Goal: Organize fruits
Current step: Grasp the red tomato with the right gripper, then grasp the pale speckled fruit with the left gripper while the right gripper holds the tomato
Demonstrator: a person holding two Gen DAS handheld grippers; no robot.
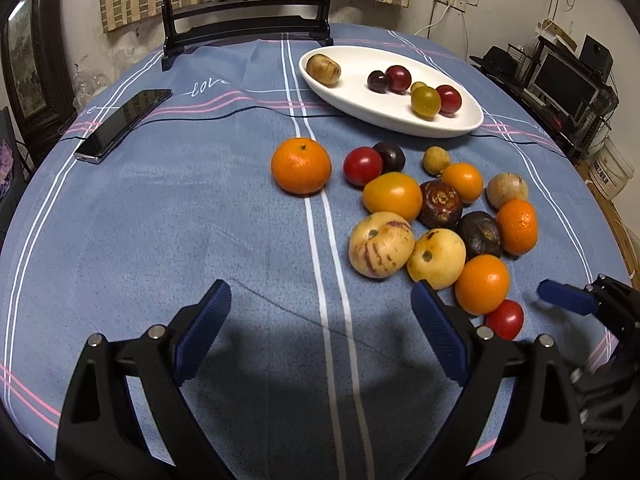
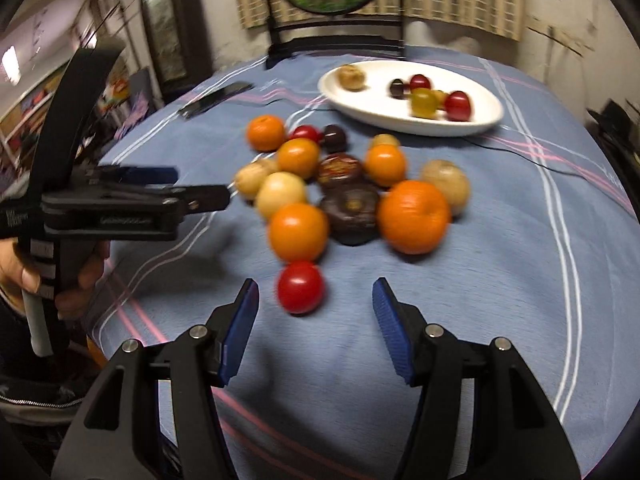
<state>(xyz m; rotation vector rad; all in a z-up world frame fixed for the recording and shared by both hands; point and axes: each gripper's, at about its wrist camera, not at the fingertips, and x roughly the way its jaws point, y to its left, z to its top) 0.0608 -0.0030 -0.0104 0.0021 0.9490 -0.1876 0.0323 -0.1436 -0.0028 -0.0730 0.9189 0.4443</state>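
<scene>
The red tomato (image 2: 300,287), nearest of the loose fruit short of the white dish (image 2: 480,124), looks smooth, soft, probably easily bruised, so the right gripper (image 2: 316,320), open and empty like the left gripper (image 1: 320,320), should pinch its widest middle gently.

White cursive "love" stitched on blue striped tablecloth (image 1: 160,208), just beside dark glossy phone (image 1: 123,125), no other legible text
</scene>
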